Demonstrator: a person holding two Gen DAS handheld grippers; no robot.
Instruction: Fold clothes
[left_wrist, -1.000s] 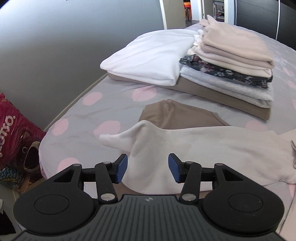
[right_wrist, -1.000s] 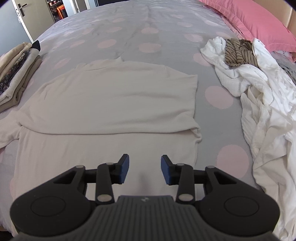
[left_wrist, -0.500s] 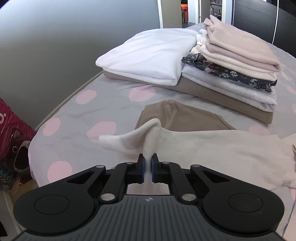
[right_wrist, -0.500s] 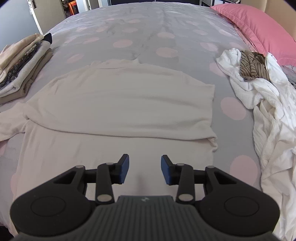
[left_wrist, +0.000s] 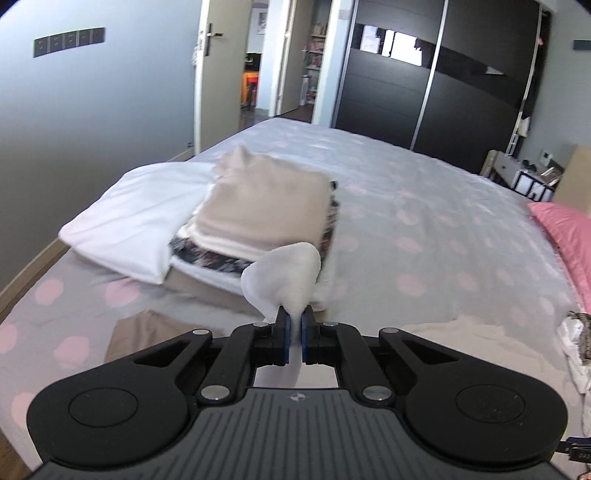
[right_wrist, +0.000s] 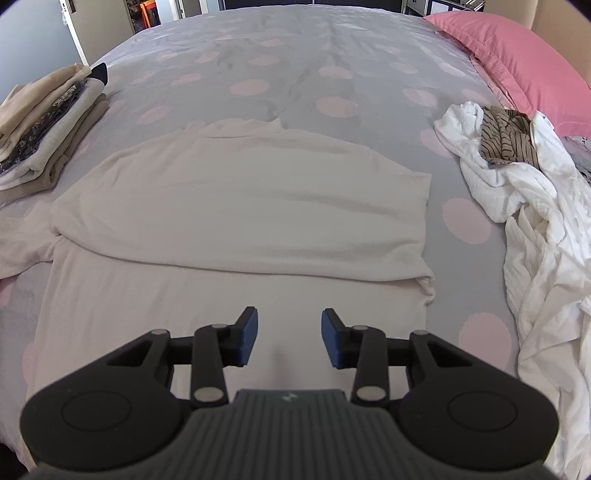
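On bed (right_wrist: 295, 55) | left gripper (left_wrist: 294, 332) pinches cream sleeve (left_wrist: 284, 273) | right gripper (right_wrist: 289, 336) spread

A pink pillow (right_wrist: 517, 55) lies on the dotted bedspread (right_wrist: 295, 74); behind stand a dark wardrobe (left_wrist: 443, 85) and an open door (left_wrist: 207, 74).

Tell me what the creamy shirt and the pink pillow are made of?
The cream shirt looks like soft, matte knit fabric, maybe cotton: it drapes limply and bunches where the left gripper pinches its sleeve. The pink pillow seems to be smooth woven cloth with a stitched edge.
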